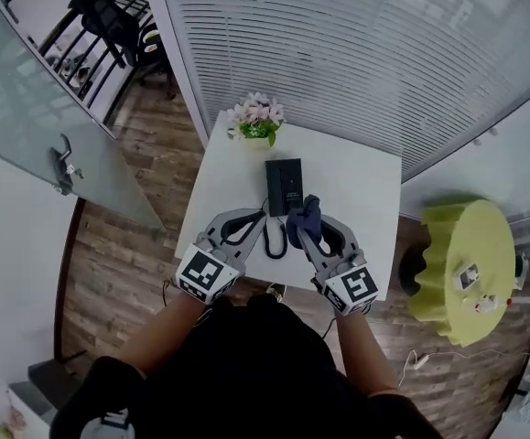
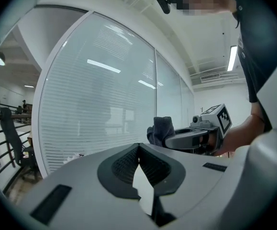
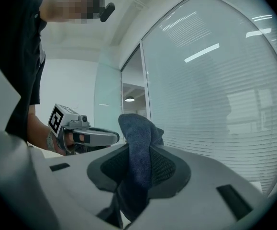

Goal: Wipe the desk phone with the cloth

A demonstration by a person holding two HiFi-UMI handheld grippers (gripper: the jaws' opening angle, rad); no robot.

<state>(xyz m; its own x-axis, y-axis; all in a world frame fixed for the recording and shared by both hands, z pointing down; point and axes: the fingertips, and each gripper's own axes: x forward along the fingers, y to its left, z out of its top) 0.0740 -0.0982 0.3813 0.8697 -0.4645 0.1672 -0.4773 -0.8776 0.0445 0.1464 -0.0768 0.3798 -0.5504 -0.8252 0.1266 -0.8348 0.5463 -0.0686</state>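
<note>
Two grippers, one cloth, one phone. The right gripper (image 1: 310,234) clamps the single dark blue cloth (image 1: 305,216) between its jaws, at the near right corner of the one black desk phone (image 1: 284,187) on the white table (image 1: 365,199) — the left gripper (image 1: 255,218) has its jaws together, empty. One flower pot (image 1: 257,124) stands beyond the phone.

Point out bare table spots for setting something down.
Widest: the white table's right side, between the black rectangular desk phone and the edge. Narrower: left of the phone, nearer than the pink potted flowers. Crowded: near middle, with black cord, left gripper, right gripper and dark blue cloth.
</note>
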